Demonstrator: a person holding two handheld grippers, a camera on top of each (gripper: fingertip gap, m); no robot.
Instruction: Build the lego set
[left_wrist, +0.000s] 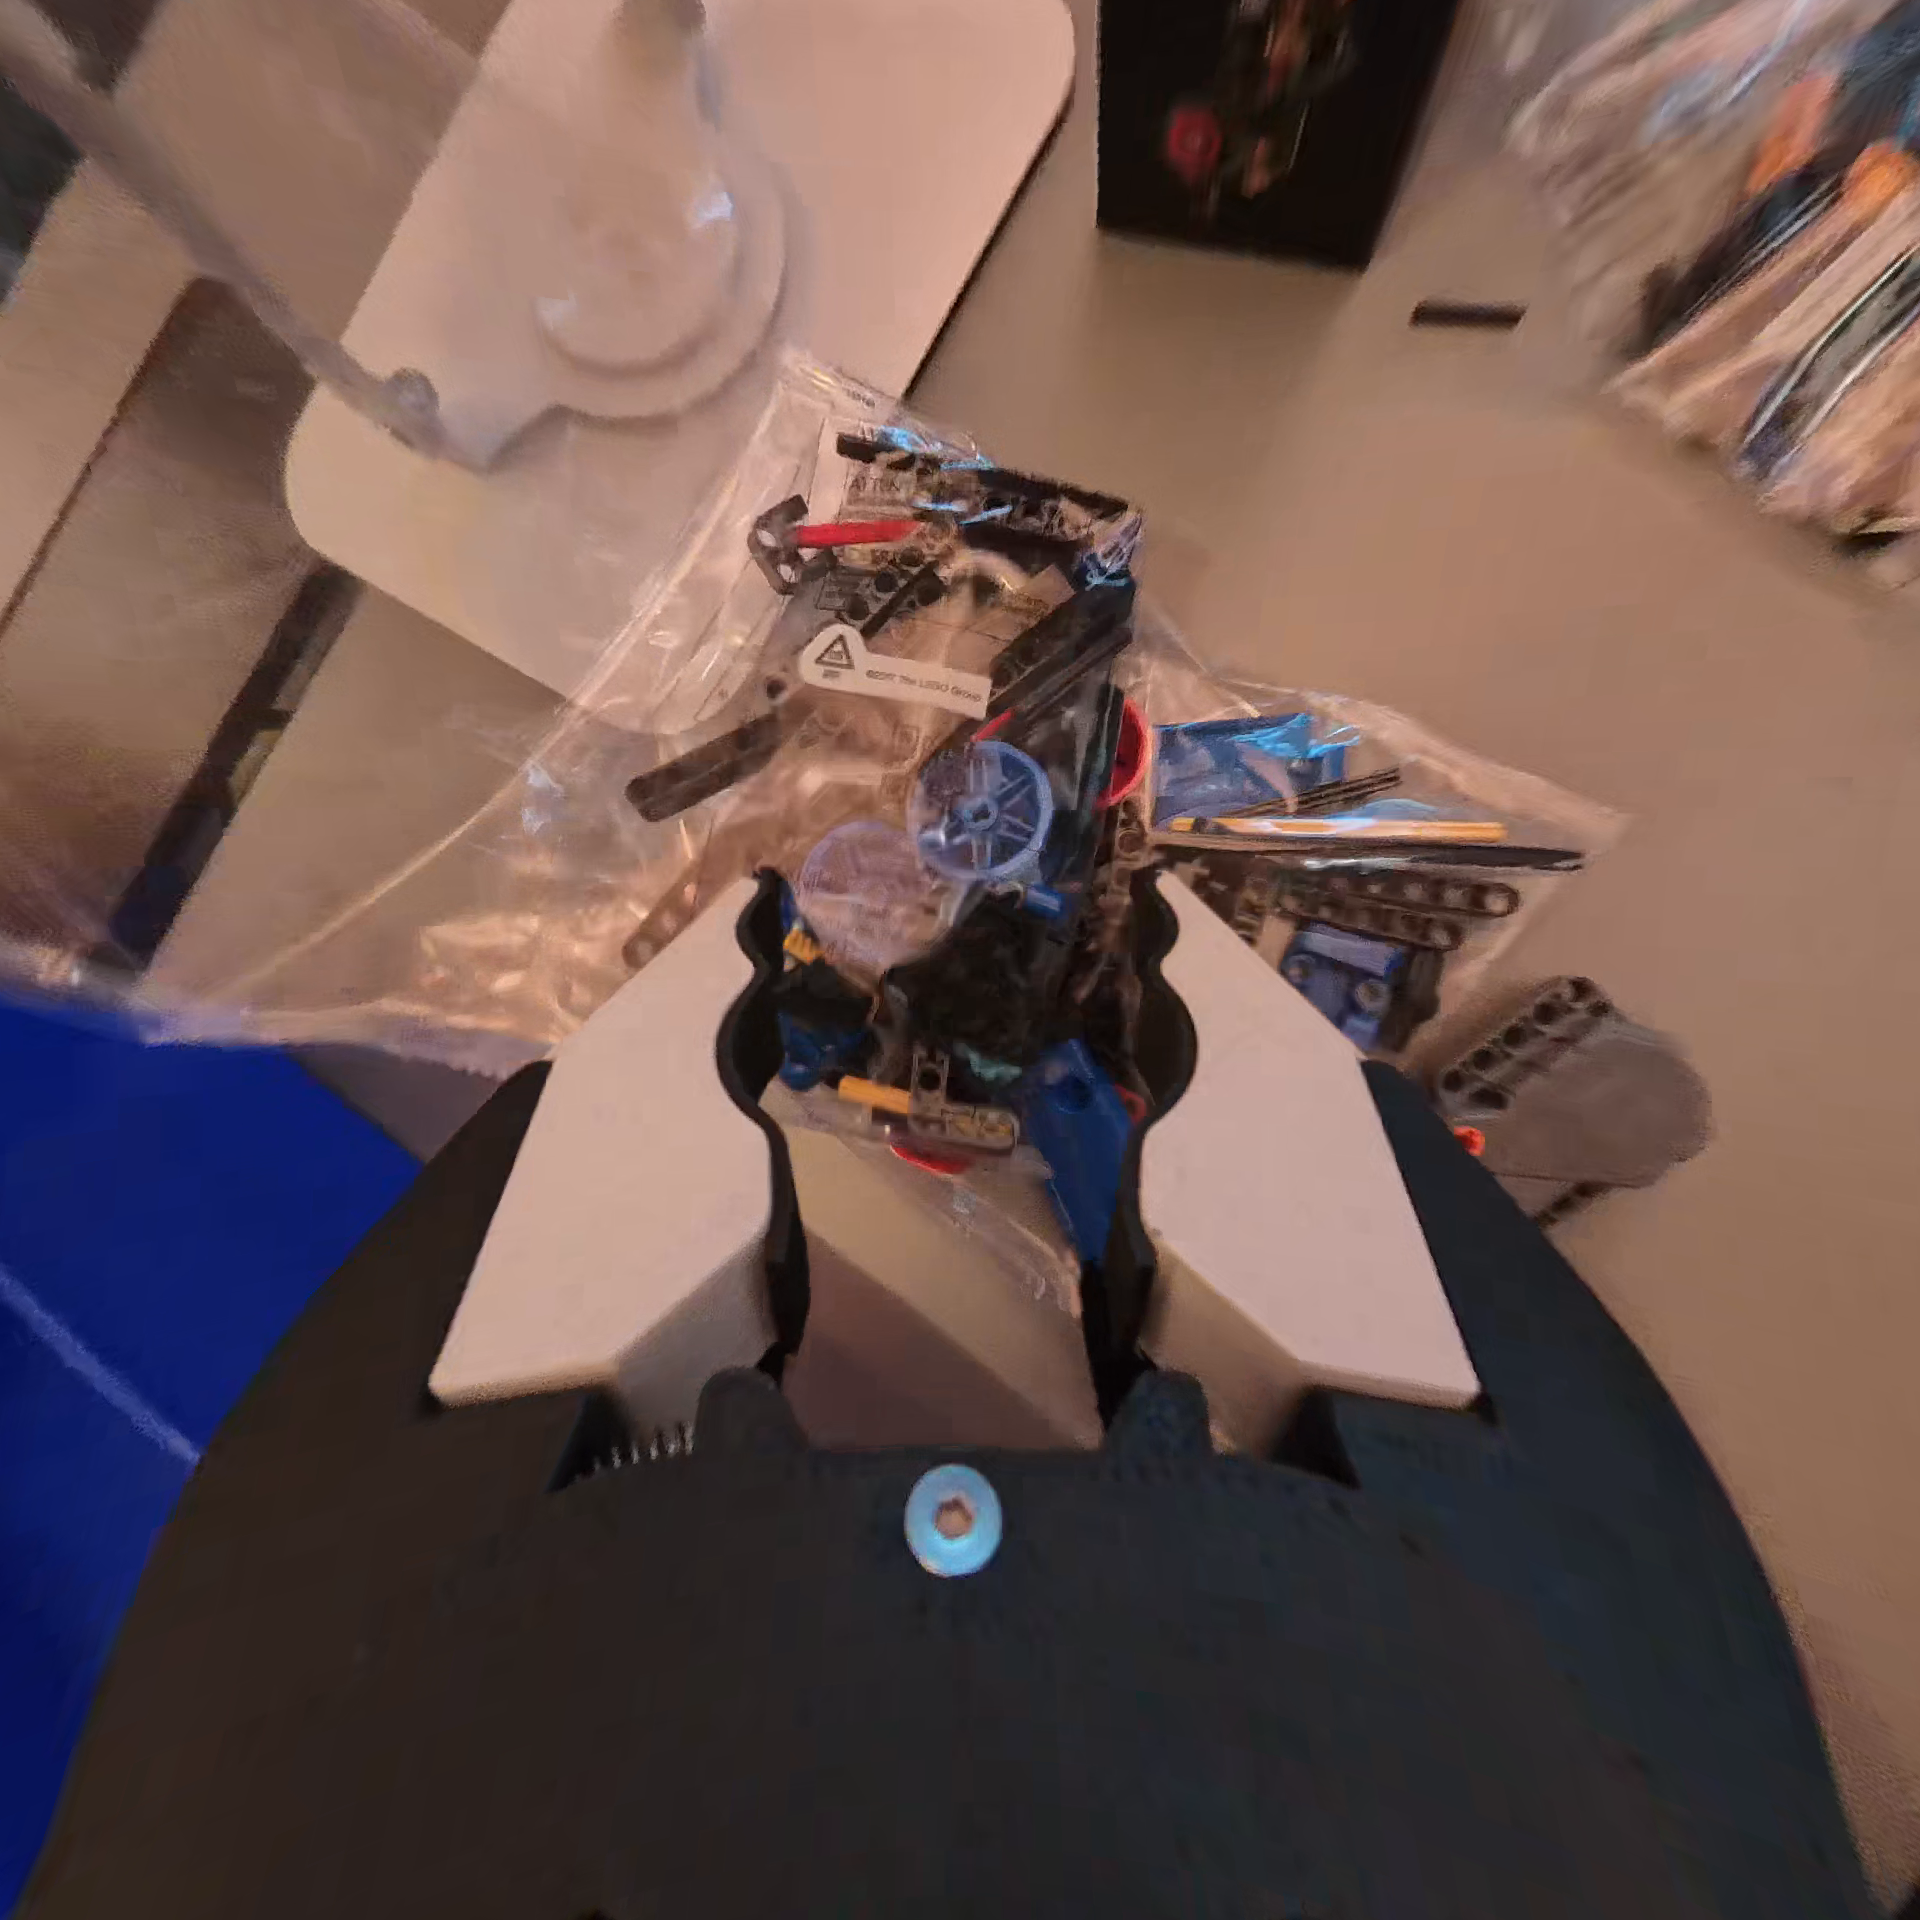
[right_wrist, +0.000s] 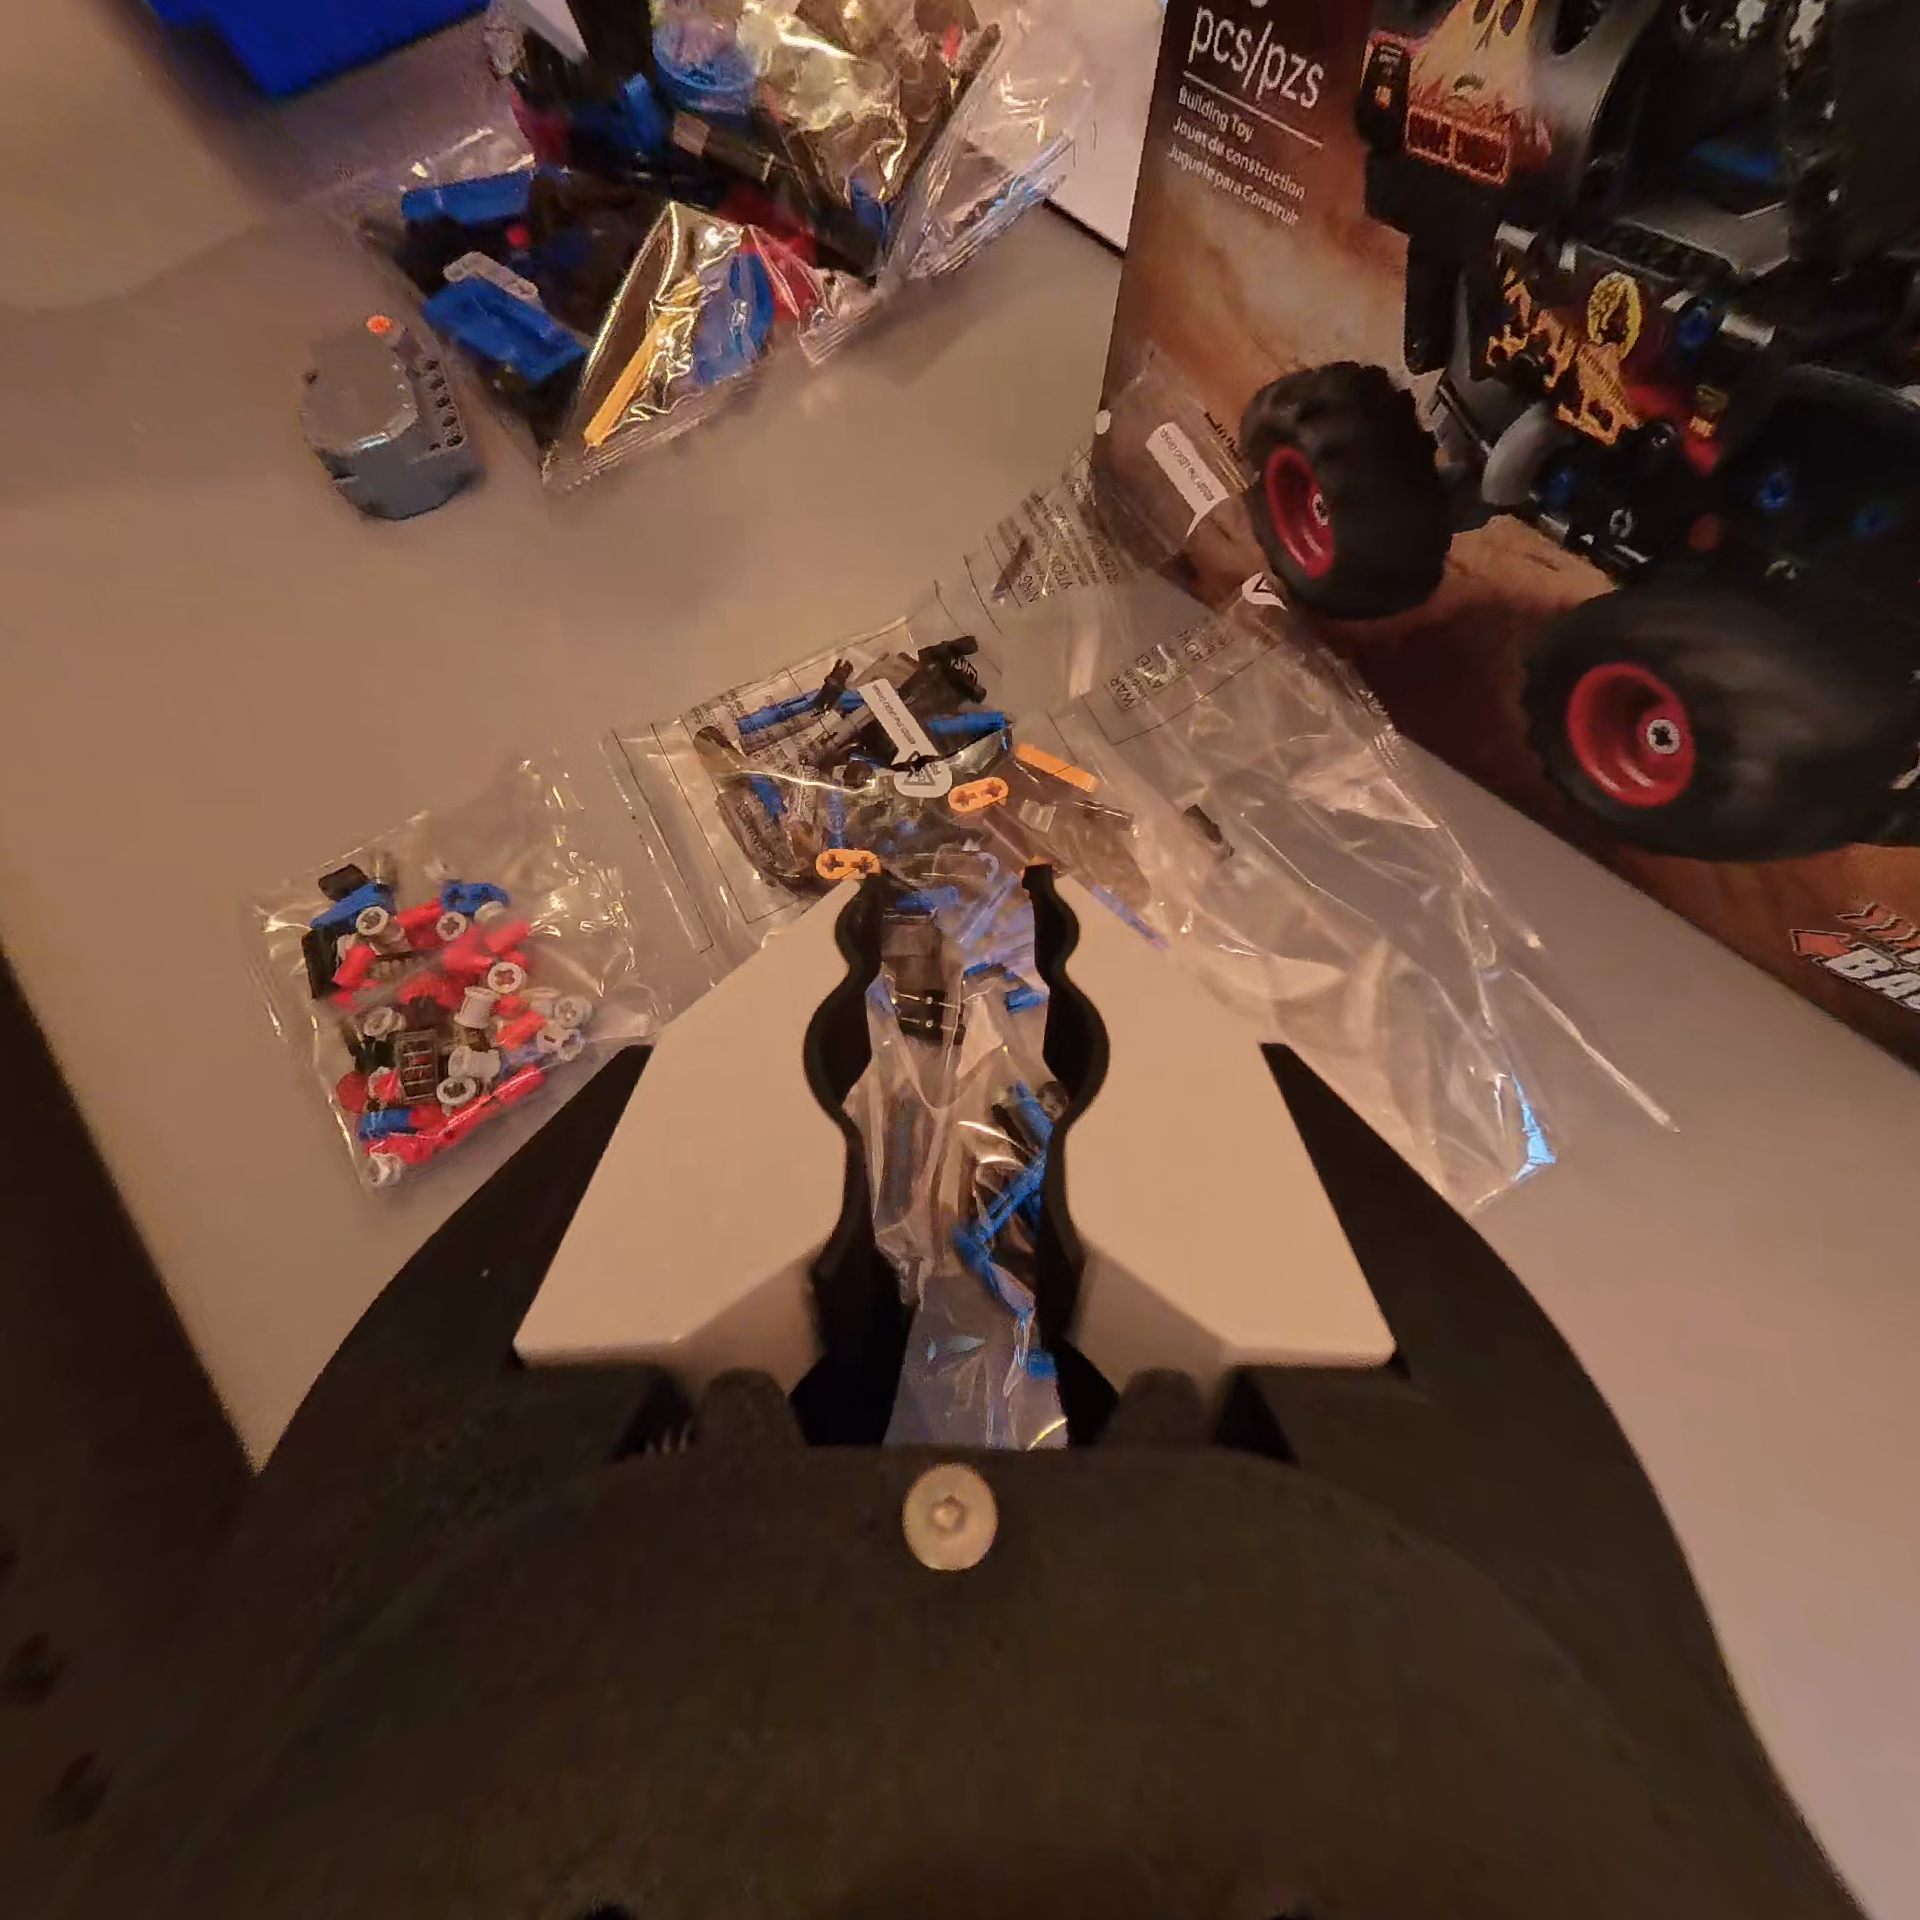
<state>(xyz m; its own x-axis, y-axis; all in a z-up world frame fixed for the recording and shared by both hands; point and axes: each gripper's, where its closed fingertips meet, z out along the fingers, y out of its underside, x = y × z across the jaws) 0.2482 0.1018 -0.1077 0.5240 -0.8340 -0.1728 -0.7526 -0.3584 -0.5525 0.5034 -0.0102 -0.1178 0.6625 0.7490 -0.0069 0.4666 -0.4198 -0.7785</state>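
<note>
Left gripper (left_wrist: 961, 1039) clamps a large parts bag (left_wrist: 935, 727); right gripper (right_wrist: 951, 1049) pinches a small bag (right_wrist: 935, 831) above the surface (right_wrist: 312, 644).

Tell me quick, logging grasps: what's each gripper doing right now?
Left gripper: shut on a large parts bag.
Right gripper: shut on a bag of blue pins.

Crinkled, glossy clear plastic bags (right_wrist: 914, 831) hold shiny plastic bricks; matt smooth worktop (right_wrist: 260, 644); glossy printed cardboard box (right_wrist: 1558, 416); rough matt-black gripper (right_wrist: 951, 904).
</note>
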